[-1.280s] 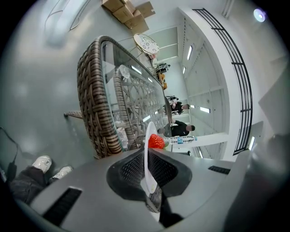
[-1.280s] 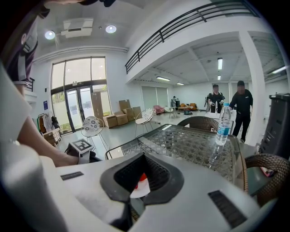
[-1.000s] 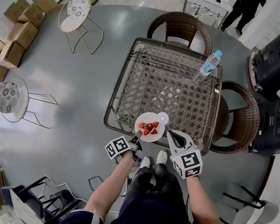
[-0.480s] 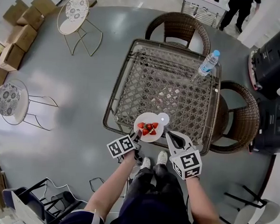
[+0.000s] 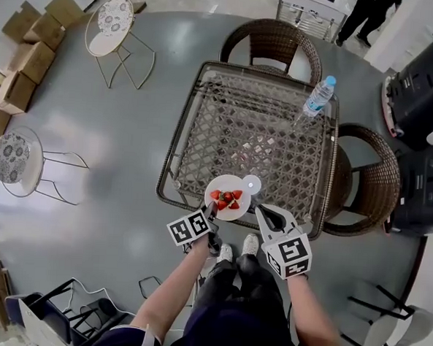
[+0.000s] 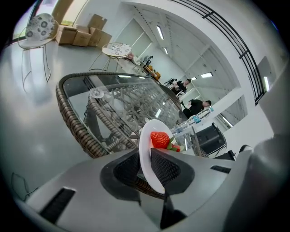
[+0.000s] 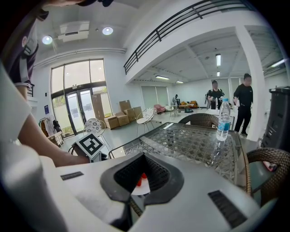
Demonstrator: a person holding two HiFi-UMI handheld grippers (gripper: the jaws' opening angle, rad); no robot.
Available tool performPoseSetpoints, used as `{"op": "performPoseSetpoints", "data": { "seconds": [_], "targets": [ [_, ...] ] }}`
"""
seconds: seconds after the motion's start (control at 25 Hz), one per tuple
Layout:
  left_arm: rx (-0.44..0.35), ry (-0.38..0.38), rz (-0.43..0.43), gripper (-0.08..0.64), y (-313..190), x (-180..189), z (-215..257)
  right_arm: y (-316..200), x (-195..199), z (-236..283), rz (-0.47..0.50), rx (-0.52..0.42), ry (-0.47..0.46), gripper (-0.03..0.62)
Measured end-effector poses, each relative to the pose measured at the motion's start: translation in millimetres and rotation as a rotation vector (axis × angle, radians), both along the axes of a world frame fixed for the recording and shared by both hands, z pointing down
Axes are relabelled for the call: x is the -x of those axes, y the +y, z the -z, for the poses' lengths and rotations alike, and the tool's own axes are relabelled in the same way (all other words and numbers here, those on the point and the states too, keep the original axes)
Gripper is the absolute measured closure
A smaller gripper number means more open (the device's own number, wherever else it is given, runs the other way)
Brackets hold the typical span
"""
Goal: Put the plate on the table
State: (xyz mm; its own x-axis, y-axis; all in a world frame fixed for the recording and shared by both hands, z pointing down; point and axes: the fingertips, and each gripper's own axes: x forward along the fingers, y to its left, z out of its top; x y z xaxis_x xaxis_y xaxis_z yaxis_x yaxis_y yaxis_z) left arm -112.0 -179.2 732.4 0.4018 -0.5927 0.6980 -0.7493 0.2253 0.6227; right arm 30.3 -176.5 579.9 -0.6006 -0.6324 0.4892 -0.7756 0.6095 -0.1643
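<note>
Both jaws of the left gripper (image 6: 146, 165) are clamped on the rim of the white plate (image 5: 230, 183). The plate carries a few strawberries (image 5: 226, 198) and sits over the near edge of the glass-topped wicker table (image 5: 177, 138), though I cannot tell whether it touches the glass. The right gripper (image 7: 141, 176) is just to the right of the plate with its jaws spread and nothing between them, and a water bottle (image 5: 317, 98) stands well apart at the table's far right corner.
</note>
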Motion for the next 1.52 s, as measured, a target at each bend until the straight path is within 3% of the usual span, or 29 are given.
{"op": "performPoseSetpoints", "data": {
  "seconds": [0.56,0.96,1.16,1.52],
  "targets": [
    [-0.005,-0.191,-0.08,0.479,1.6,0.3,-0.3,3.8,-5.1,-0.4,-0.012,0.002,-0.002,0.588],
    [-0.03,-0.249,-0.097,0.476,2.9,11.6,8.3,2.8,-2.8,8.1,-0.017,-0.011,-0.012,0.588],
    [-0.119,-0.289,-0.136,0.476,-4.0,18.3,38.5,0.2,4.2,19.7,-0.013,-0.034,-0.027,0.588],
    [-0.411,-0.282,-0.264,0.477,-10.3,-1.2,132.4,-3.7,10.2,49.2,-0.012,-0.088,-0.07,0.588]
  ]
}}
